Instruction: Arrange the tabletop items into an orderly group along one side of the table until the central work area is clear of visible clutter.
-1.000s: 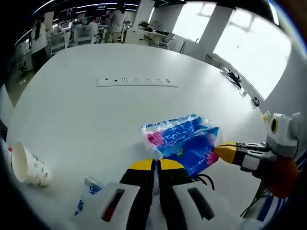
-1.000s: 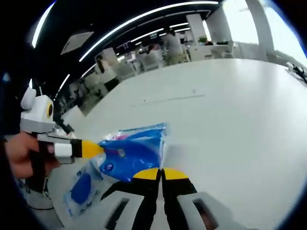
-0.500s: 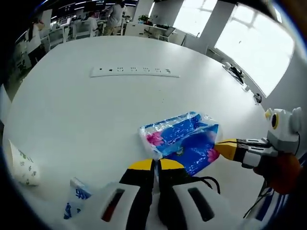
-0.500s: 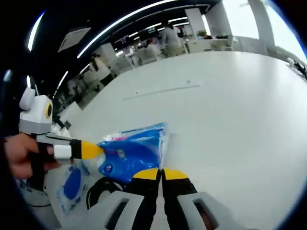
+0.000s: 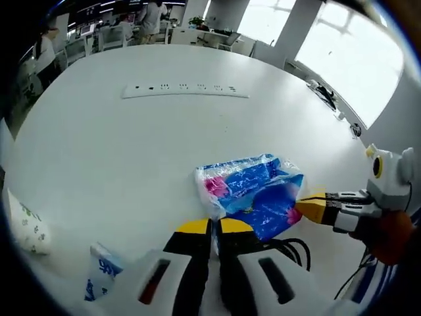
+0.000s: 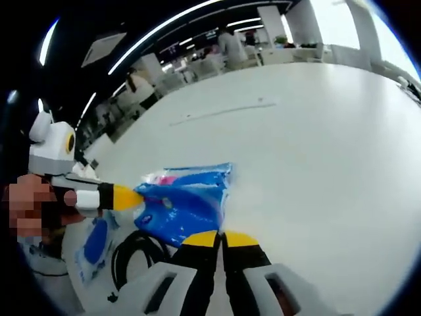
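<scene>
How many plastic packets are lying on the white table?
2: a big blue-and-pink packet that both grippers' fingers pinch, and a small blue-and-white packet near the table edge. Others may be hidden.

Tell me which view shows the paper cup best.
The left gripper view: the paper cup lies on its side at the table's near-left edge, patterned wall visible, though partly cut by the rim. In the right gripper view I cannot make out the cup.

an open-plan office; desks and chairs (image 5: pixel 105 41), standing people (image 5: pixel 152 12), ceiling strip lights (image 6: pixel 164 25), large windows (image 5: pixel 342 56)
</scene>
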A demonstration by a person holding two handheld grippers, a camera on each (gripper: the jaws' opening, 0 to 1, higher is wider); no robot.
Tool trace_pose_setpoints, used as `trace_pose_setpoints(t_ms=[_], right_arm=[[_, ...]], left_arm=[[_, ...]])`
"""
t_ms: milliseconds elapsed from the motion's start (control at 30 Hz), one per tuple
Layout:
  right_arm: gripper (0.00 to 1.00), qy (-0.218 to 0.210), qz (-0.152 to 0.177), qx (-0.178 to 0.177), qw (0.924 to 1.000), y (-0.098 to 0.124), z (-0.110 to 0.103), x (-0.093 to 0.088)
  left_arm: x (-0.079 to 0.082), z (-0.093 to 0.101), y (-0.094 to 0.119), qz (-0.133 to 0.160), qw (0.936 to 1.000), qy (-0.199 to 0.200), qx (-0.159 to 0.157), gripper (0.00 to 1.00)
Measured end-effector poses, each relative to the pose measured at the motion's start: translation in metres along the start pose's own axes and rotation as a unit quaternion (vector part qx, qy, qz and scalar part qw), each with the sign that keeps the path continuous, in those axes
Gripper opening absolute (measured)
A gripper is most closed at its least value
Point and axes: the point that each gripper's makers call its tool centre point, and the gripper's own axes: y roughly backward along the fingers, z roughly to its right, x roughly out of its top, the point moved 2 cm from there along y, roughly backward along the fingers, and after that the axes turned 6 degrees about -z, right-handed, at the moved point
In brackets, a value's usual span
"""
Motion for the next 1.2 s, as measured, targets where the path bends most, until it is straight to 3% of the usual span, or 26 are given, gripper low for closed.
trace_pose_setpoints(t_ms=[267,633,933,1200], right_arm=[[0.01,0.007,0.000,-0.007,1.0000,0.002,0.002,0.004],[0.10,0.004,-0.003,-0.017,0.9998,0.008,-0.002,0.004],[0.10,0.011,0.006,-0.027,0.9996,0.018,-0.008,0.014],[0.10,0.025,0.013,-0.027,0.9992,0.027,-0.023,0.022]], left_arm=[[-0.002,-0.001,0.005,0.003,0.9992,0.037,-0.018,0.09],[-0.002,-0.008,0.016,0.012,0.9987,0.044,-0.024,0.12],[0.003,-0.014,0.037,0.026,0.9982,0.046,-0.028,0.13],[-0.009,-0.026,0.062,0.040,0.9971,0.060,-0.024,0.13]])
